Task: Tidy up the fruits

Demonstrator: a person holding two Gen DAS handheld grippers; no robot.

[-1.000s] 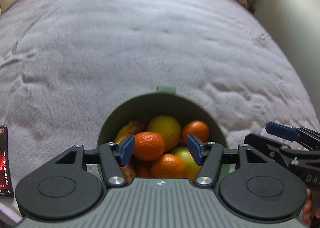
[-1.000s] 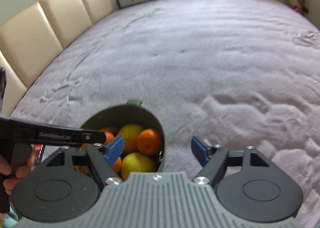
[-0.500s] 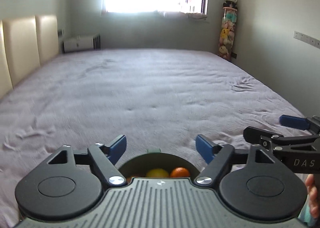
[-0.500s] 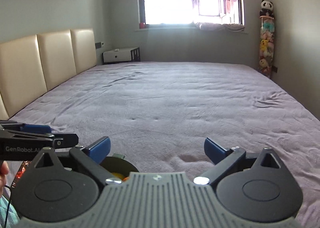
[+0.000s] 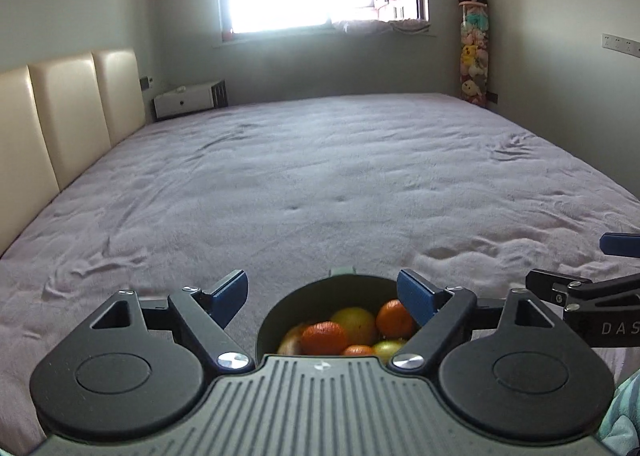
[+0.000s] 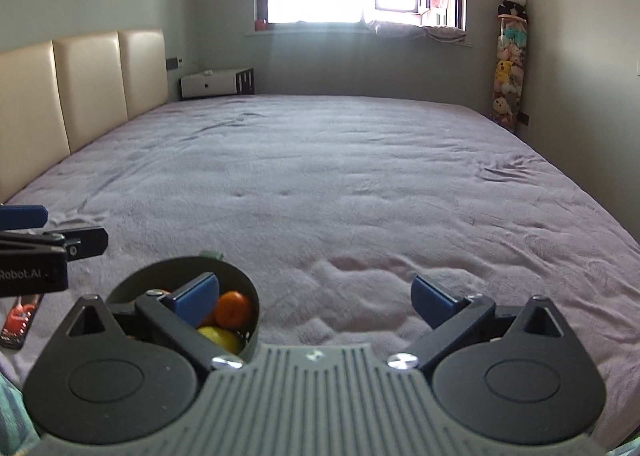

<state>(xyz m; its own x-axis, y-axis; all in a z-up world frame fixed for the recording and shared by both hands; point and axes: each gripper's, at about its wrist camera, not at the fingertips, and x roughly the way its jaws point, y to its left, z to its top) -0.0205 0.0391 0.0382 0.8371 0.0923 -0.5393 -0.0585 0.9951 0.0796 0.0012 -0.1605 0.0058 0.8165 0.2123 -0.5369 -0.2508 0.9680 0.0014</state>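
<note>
A dark green bowl stands on the purple bedspread, holding several fruits: an orange mandarin, a second mandarin and a yellow fruit. My left gripper hovers just above and behind the bowl, its jaws opening wide with nothing between the blue pads. In the right wrist view the bowl sits lower left, with a mandarin and a yellow fruit showing. My right gripper is open and empty over bare bedspread right of the bowl.
The wide purple bed stretches ahead to the window wall. A cream headboard runs along the left and a white nightstand stands in the far corner. A phone lies left of the bowl. A column of plush toys stands far right.
Both grippers have drawn back and tilted up from the bowl. The left jaws, which framed a mandarin, have spread wide and hold nothing. The right jaws have also widened.
</note>
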